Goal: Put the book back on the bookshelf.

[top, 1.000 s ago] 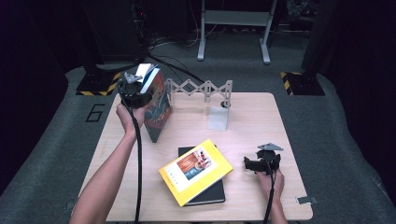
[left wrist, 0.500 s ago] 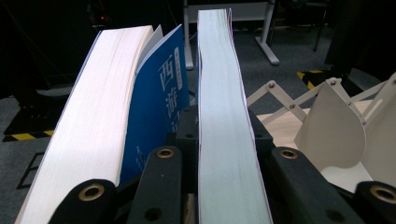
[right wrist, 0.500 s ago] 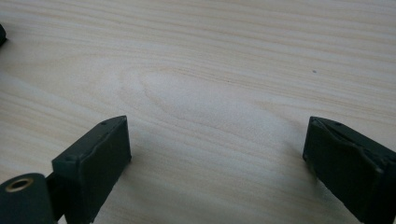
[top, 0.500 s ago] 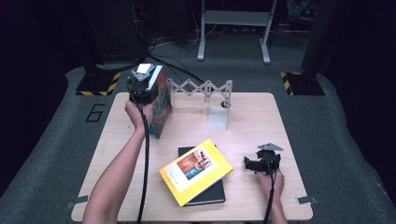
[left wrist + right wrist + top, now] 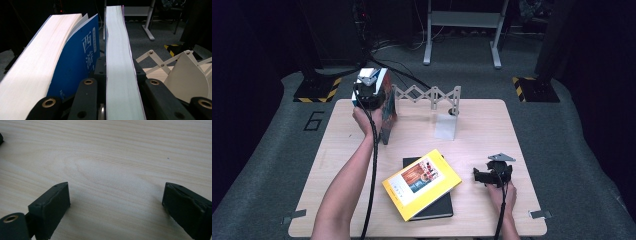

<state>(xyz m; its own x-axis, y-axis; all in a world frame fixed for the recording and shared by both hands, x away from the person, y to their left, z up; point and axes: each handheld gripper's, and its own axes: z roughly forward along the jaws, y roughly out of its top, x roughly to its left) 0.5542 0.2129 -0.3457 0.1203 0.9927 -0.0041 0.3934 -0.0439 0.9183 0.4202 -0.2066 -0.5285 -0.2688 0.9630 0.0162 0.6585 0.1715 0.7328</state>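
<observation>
At the table's far-left corner, the left gripper (image 5: 371, 95) is clamped on a book (image 5: 387, 107) that stands upright on its lower edge, just in from the far edge. In the left gripper view the black jaws press on both sides of this book's pale page block (image 5: 117, 62), so the fingers are closed tight on it, with its pages running straight up between them. Just left of it in that view leans a second, thick book with a blue cover (image 5: 80, 65) printed with white characters, its cover falling slightly away from its pages; whether the two books touch I cannot tell. To the right of the held book, along the far edge, stretches a white folding rack (image 5: 427, 94), ending in a white bookend (image 5: 447, 125) near the middle of the table (image 5: 342, 165).

Toward the near edge, about the middle, a yellow book (image 5: 422, 182) lies flat and askew on top of a black book (image 5: 437, 207).

Near the right edge, the right gripper (image 5: 484, 175) rests low on the table, held by a hand (image 5: 501, 192). In the right gripper view its two fingers (image 5: 51, 205) stand wide apart with bare wood between them, holding nothing.
</observation>
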